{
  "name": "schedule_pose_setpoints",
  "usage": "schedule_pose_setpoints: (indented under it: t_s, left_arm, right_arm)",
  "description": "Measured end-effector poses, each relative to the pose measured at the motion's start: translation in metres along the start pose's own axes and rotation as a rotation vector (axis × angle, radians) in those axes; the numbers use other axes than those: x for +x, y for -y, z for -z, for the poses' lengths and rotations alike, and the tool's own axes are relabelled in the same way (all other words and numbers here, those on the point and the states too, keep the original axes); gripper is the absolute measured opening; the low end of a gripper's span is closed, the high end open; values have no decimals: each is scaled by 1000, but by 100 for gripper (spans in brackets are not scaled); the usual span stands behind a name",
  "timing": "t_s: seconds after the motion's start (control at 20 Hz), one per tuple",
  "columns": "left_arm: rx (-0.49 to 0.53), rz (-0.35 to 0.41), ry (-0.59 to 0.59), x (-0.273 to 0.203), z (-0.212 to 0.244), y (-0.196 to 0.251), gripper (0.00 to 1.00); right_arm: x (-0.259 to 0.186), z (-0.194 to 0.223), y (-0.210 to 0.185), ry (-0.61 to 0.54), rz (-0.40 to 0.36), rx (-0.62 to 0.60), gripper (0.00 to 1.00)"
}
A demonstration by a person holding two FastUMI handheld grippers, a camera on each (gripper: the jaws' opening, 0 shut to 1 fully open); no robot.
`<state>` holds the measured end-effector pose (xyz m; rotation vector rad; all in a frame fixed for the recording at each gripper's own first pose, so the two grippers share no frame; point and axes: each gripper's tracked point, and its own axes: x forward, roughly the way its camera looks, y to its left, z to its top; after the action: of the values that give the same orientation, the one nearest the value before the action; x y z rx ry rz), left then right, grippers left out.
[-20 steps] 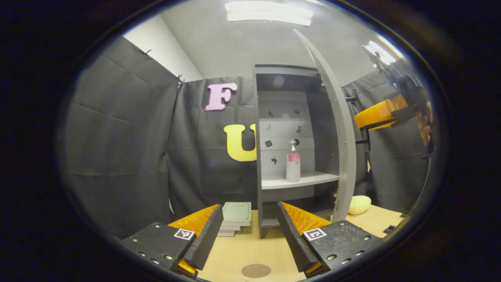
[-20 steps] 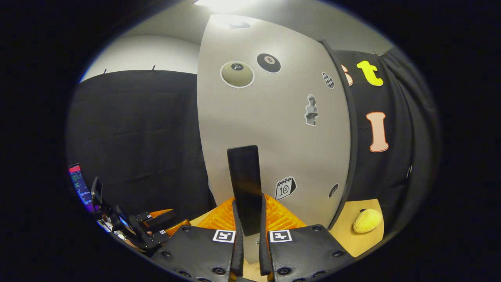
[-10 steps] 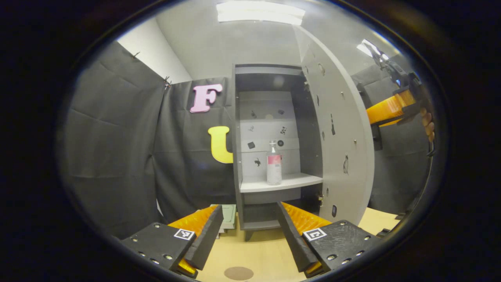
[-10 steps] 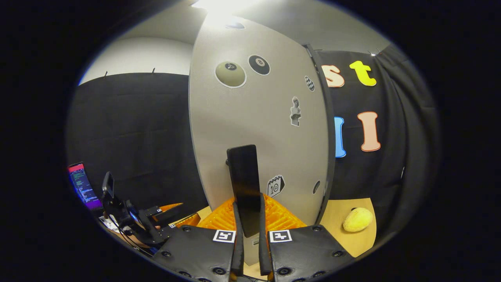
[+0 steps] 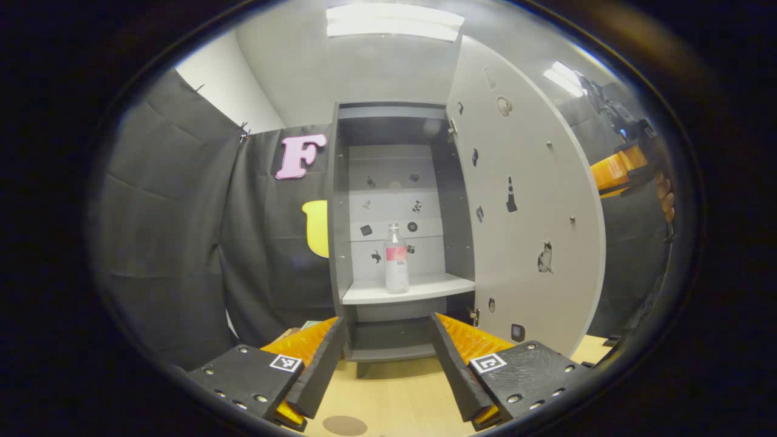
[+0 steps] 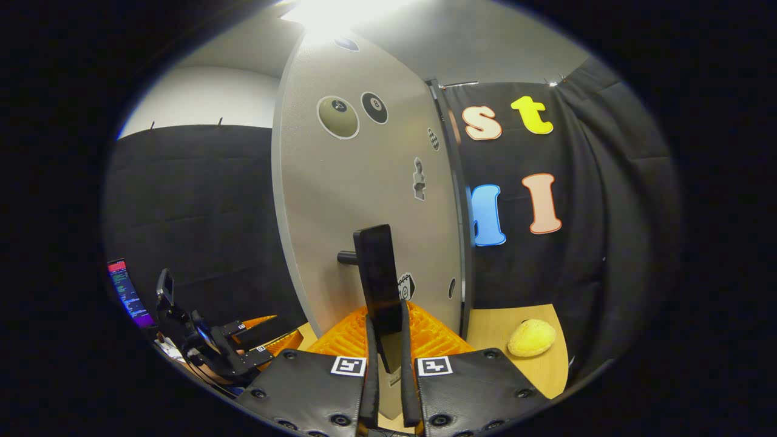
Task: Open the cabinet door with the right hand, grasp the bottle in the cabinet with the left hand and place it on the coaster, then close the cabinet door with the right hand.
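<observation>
Swinging wider than a second ago, the cabinet door [image 5: 528, 200] now shows its whole inner face with small stickers in the left gripper view, where earlier only its thin edge was turned toward the camera. In the right gripper view the door's outer face [image 6: 364, 200] has narrowed and more of the cloth wall shows to its right.

The right gripper [image 6: 385, 364] is clamped on the black door handle [image 6: 377, 273], both fingers pressing its lower end, as in the earlier frames. From the left gripper view this same gripper appears as an orange and black shape past the door's outer edge [image 5: 625, 167], with a hand [image 5: 665, 194] behind it; it sits farther right than before.

The left gripper [image 5: 382, 364] has its fingers spread wide apart and holds nothing, unchanged. It faces the cabinet [image 5: 340, 243], which has drifted from right of centre toward the middle of its view.

The bottle [image 5: 396, 260], clear with a pink label, stands upright on the pale shelf [image 5: 425, 288] inside the cabinet, well apart from the left gripper. The brown round coaster [image 5: 344, 425] lies on the wooden table [image 5: 394, 400] near the bottom edge of the view, between the left gripper's fingers and lower than a second ago.

A yellow lumpy object [image 6: 531, 337] rests on the table to the right of the door in the right gripper view, closer to the door's edge than before. A lit screen [image 6: 127, 291] shows at the far left.
</observation>
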<state>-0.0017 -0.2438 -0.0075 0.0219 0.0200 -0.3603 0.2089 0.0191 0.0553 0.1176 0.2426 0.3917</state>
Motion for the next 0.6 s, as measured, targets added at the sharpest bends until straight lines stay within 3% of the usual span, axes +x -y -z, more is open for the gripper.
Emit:
schedule_pose_setpoints:
  t_s: [0.3,0.4,0.6]
  left_arm:
    - [5,7,4,6,-2,26,82]
    - [8,5,2,7,-1,33,82]
    - [19,-9,-6,10,-1,46,82]
  right_arm:
    - [-13,-4,41,35,52,21,17]
    - [-15,-6,53,54,74,24,12]
    - [-11,-4,49,58,28,21,16]
